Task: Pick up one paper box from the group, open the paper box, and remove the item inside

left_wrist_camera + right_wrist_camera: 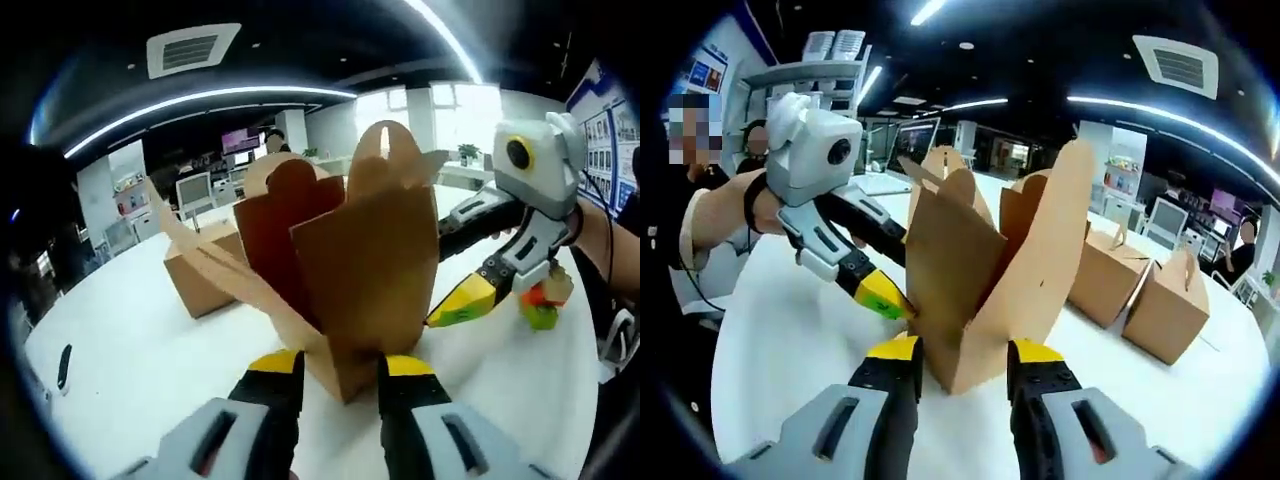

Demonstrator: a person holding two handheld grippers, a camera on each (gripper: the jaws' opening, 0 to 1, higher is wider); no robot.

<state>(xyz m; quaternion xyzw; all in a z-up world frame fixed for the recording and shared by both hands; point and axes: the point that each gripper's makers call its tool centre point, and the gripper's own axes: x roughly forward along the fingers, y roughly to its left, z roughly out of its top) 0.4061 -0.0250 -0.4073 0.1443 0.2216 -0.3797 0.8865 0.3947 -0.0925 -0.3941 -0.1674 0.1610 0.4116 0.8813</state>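
Left gripper view: in an office hall, the white tabletop (130,370) carries an opened paper box (365,270). The left hand-held gripper (340,375) clamps its bottom corner.

Right gripper view: the right hand-held gripper (960,360) grips the same box's base; closed boxes (1165,305) stand near the tabletop's far edge.

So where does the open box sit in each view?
Left gripper view: the open box is at centre, its base between the jaws at the bottom.
Right gripper view: the open box is at centre, just left of the middle, base between the jaws.
Shared landmark: the closed box behind it on the white table.
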